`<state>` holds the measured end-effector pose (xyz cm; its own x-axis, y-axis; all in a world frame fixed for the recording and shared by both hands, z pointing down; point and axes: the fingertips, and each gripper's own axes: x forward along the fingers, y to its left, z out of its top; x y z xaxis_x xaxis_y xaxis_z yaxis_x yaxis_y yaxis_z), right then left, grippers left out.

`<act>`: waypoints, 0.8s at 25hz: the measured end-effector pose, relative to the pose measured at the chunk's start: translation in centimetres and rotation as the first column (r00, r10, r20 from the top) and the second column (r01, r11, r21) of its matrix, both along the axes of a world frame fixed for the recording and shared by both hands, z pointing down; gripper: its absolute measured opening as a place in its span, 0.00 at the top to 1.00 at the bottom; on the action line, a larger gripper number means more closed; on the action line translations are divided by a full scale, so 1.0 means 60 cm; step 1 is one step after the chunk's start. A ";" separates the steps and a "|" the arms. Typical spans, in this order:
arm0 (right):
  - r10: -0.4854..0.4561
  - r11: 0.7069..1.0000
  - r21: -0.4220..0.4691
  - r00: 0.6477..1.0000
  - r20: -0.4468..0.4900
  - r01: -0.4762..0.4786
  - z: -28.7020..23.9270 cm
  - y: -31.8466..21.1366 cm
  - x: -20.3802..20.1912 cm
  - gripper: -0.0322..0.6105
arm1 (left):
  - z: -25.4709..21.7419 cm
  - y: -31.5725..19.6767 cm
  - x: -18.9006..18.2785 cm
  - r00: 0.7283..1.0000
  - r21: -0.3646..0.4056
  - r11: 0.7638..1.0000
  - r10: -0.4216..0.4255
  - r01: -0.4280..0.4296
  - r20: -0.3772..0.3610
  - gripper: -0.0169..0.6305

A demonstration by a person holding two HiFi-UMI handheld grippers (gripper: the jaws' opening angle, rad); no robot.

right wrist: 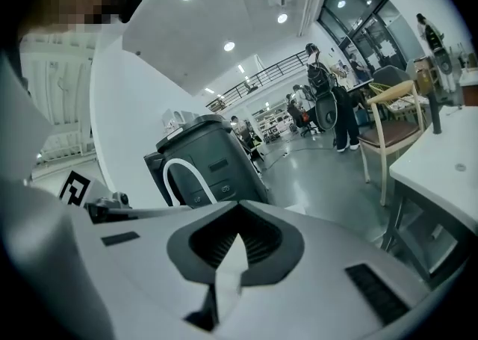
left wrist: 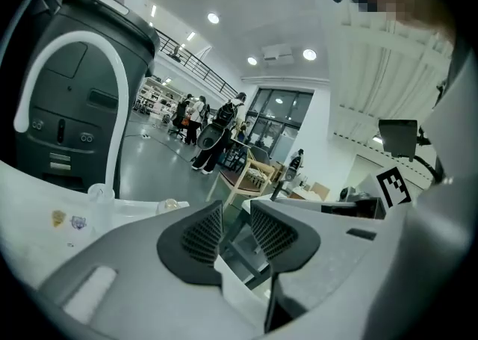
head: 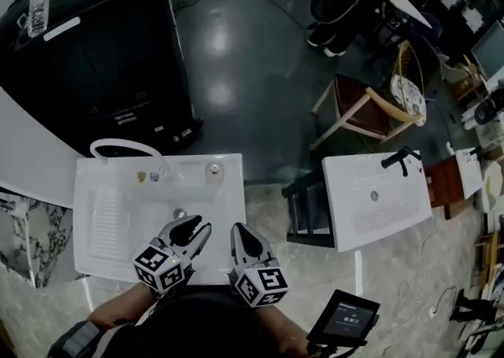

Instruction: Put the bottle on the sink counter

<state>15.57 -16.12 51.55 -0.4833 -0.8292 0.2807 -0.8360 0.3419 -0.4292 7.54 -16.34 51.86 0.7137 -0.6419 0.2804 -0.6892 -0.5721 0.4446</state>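
Note:
A clear bottle (head: 39, 4) stands on top of a tall black machine (head: 102, 65) at the far upper left, well away from both grippers. The white sink counter (head: 224, 191) with its arched white faucet (head: 118, 145) lies just below me. My left gripper (head: 193, 230) hovers over the sink's near edge; in the left gripper view its jaws (left wrist: 236, 215) stand a little apart with nothing between them. My right gripper (head: 239, 230) is beside it over the counter's near right corner, and in the right gripper view (right wrist: 237, 215) its pads meet, empty.
A second white sink (head: 378, 207) with a black tap stands to the right, with a dark gap between the two. A wooden chair (head: 362, 108) is beyond it on the grey floor. A dark tablet (head: 344, 319) sits at the lower right. People stand far off.

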 end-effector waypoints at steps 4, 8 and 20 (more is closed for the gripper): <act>0.018 0.999 0.033 1.000 -0.004 -0.018 -0.030 -0.007 0.012 0.96 | -0.025 0.008 -0.008 0.999 0.013 1.000 -0.026 0.026 -0.029 0.84; 0.028 0.998 0.061 1.000 0.008 -0.029 -0.059 -0.009 0.021 0.96 | -0.037 0.012 -0.012 0.998 0.019 0.999 -0.035 0.036 -0.044 0.93; 0.010 0.993 0.118 0.999 0.051 -0.016 -0.119 0.012 0.004 0.96 | -0.074 0.017 -0.016 0.995 0.041 0.997 -0.056 0.060 -0.085 0.97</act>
